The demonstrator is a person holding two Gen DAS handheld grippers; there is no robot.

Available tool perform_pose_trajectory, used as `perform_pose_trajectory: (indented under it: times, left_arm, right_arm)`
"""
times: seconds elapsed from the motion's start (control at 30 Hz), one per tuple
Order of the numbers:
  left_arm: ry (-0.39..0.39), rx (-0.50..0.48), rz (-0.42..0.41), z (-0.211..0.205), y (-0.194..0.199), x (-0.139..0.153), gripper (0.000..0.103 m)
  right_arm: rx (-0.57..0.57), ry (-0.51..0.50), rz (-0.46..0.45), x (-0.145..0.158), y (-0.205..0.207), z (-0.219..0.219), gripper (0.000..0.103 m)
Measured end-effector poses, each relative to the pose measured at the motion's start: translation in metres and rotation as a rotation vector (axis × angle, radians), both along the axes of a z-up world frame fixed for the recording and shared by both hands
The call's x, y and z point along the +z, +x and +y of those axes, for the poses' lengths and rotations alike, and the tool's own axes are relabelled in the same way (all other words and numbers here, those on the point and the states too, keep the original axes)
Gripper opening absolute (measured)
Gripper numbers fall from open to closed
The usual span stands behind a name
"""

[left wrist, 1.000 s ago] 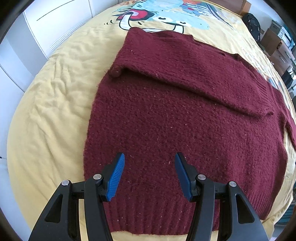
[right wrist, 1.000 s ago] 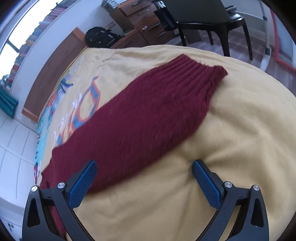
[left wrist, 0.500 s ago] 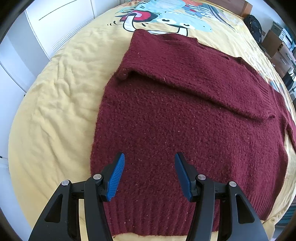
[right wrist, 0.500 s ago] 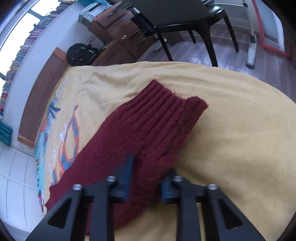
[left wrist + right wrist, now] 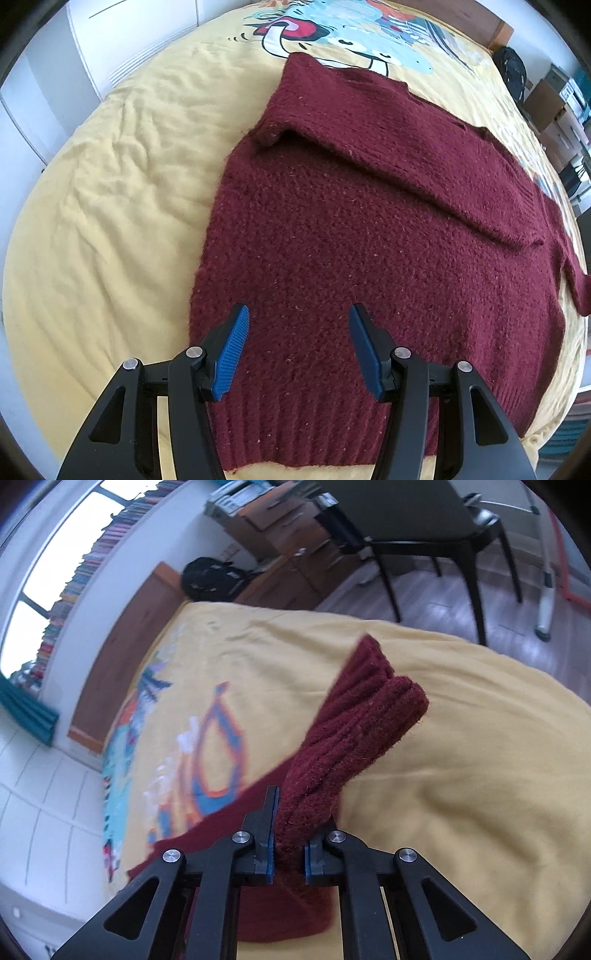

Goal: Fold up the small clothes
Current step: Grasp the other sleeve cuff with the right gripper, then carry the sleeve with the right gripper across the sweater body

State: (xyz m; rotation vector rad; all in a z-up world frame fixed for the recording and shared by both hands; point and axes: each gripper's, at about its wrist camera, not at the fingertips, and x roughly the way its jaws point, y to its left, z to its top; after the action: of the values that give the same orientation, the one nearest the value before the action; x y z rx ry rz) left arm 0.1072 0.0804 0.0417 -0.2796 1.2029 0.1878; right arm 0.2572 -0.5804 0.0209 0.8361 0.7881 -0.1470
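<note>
Right gripper (image 5: 288,853) clamped on sleeve (image 5: 354,734): soft, floppy, probably light; left gripper (image 5: 299,354) half-open, empty, above sweater (image 5: 369,258) hem.

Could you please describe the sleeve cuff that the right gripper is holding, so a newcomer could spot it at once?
Look at the yellow bedspread covering the bed, where a maroon sweater lies flat. One sleeve runs out past its side, and the right gripper is shut on that sleeve's end. The cuff is the ribbed, bunched tip lifted off the bedspread, unlike the flat body.

A bed's yellow cartoon-print cover (image 5: 110,229) carries a maroon knitted sweater (image 5: 369,258), spread flat just below the print.
</note>
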Motion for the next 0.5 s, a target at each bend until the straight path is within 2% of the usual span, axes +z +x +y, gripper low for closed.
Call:
perform_pose_trajectory:
  times: [0.27, 0.5]
  left_arm:
    - [-0.068, 0.029, -0.046, 0.028, -0.018, 0.014, 0.05]
    - [-0.137, 0.033, -0.071, 0.055, -0.037, 0.022, 0.05]
  right_arm:
    - [0.124, 0.063, -0.04, 0.03, 0.026, 0.078, 0.01]
    - [0.216, 0.106, 0.01, 0.033, 0.049, 0.166, 0.01]
